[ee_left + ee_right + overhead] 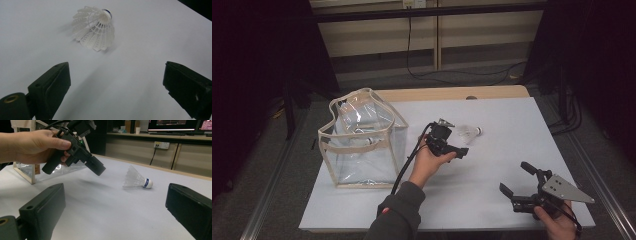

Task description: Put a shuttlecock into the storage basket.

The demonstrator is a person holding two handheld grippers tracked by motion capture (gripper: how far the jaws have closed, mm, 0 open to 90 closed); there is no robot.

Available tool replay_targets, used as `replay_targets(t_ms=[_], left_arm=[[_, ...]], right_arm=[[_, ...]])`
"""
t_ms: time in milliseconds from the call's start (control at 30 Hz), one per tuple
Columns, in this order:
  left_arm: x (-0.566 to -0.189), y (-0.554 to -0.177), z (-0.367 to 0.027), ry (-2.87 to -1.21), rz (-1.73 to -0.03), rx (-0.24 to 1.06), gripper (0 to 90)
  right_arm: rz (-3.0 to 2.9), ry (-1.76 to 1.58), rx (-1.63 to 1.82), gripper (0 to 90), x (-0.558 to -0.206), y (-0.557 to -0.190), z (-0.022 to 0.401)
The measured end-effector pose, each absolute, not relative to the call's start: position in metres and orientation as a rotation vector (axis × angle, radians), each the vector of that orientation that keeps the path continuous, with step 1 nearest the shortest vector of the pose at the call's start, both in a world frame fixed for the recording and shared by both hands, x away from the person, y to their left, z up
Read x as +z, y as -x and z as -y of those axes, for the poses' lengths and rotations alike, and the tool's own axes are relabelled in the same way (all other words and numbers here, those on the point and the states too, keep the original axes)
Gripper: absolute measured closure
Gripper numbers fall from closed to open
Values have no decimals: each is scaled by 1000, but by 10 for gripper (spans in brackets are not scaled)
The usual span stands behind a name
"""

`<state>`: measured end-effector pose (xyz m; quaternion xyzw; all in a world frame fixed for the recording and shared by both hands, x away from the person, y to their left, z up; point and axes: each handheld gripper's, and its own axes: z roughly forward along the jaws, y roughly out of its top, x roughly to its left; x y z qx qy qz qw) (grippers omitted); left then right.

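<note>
Shuttlecock (96, 28) not yet gripped, lying upper centre of the left gripper view; left gripper (115, 82) held spread above table. Right gripper (519, 182) likewise spread, lower right. Bag (362, 142) presumably the destination.

1 shuttlecock (470, 132), 1 clear bag (362, 140), 2 tongs (451, 148) (517, 180)

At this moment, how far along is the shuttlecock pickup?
Done: one shuttlecock-like item seems to lie in the clear bag, though it is hard to make out. In hand: the left tongs, jaws open, hover short of the shuttlecock lying on its side on the table. Left: closing on it, lifting and probably bagging. The right tongs wait open, empty.
</note>
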<state>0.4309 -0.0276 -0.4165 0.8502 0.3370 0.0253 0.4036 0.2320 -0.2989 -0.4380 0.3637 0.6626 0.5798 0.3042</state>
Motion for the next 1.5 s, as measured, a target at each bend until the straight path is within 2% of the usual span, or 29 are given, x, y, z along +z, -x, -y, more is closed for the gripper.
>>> replay_targets(t_ms=[700,967,1100,1333,1400,1433,1500], left_arm=[[-428,-443,46,-2116,-852,108,94],[-432,-449,54,-2107,-870,156,124],[-433,-452,58,-2098,-885,140,154],[-439,-453,65,-2090,-856,167,290],[-441,-453,66,-2077,-851,168,373],[-441,-453,67,-2076,-852,175,365],[-443,-453,67,-2066,-841,177,406]], right_arm=[[-1756,-963,1534,25,-438,-232,299],[-1754,-964,1528,25,-438,-232,300],[-1753,-962,1532,25,-437,-231,299],[-1751,-962,1532,25,-437,-231,300],[-1747,-967,1537,25,-437,-231,300],[-1747,-967,1537,25,-437,-231,300],[-1750,-964,1536,25,-437,-231,300]])
